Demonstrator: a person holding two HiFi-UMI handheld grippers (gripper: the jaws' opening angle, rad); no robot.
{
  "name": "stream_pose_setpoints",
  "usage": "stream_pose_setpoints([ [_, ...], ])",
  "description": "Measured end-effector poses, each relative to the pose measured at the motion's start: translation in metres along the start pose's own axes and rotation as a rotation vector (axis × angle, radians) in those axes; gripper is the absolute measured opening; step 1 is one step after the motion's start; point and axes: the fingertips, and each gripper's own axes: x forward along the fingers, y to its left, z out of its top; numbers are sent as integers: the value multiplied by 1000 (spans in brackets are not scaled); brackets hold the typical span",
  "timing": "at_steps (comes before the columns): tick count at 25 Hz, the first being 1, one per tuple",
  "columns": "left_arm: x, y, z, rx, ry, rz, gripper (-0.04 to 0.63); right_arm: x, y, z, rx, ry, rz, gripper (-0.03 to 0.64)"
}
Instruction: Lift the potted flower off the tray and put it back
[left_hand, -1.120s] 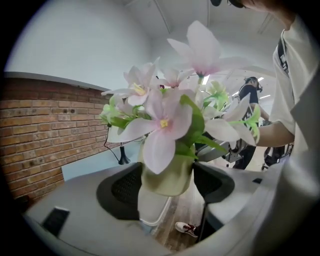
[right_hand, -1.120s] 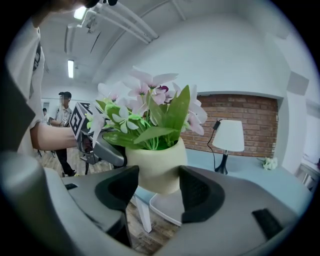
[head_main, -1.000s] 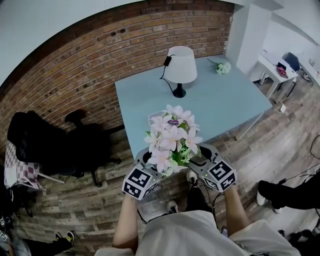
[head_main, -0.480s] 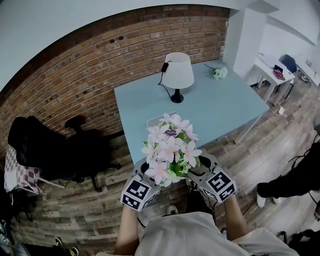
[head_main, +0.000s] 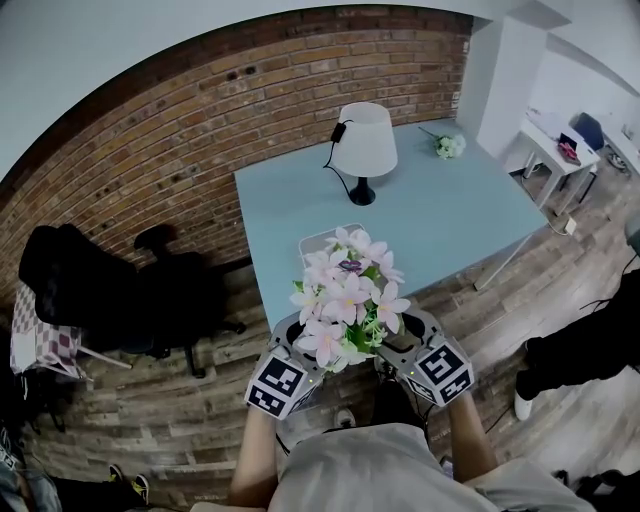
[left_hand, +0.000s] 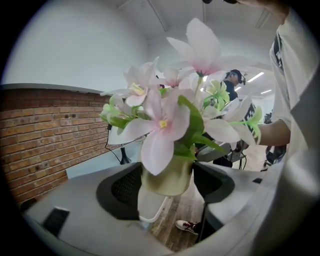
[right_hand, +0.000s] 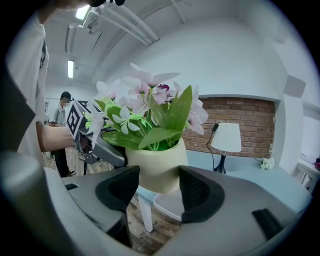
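Currently the potted flower (head_main: 348, 300) is up in the air, clear of the white tray (head_main: 312, 243), which sits on the near edge of the blue table (head_main: 440, 210). The pot hangs close to the person's body, above the wooden floor (head_main: 200, 420) rather than over the tabletop. Both tools are clenched on it: the left gripper (left_hand: 167, 186) has the pale green pot between its two black pads, and the right gripper (right_hand: 157, 189) pinches the same pot from the other side, each pair of pads pressed against the rounded wall. The main risk, as I judge it, is the shared hold: if one hand eases off or the two hands move out of step, the smooth round pot could twist between the pads, tip, and drop onto the floor, since nothing is under it. A second risk is on the way back. From the head view the blooms cover much of the tray, so the pot could come down on the rim or off the near table edge and topple. The lamp (head_main: 363, 145) stands well apart from the tray and looks unlikely to be hit.
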Motion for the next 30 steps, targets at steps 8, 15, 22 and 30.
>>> stream_pose_setpoints([
  [8, 30, 14, -12, 5, 15, 8, 350, 18, -26, -16, -13, 3, 2, 262],
  [15, 72, 49, -23, -16, 67, 30, 350, 57, -67, -28, -8, 42, 34, 262],
  [22, 112, 81, -53, -34, 121, 61, 350, 102, -100, -57, -6, 88, 68, 262],
  [30, 153, 105, -91, -81, 181, 88, 350, 141, -129, -95, 20, 142, 119, 262],
])
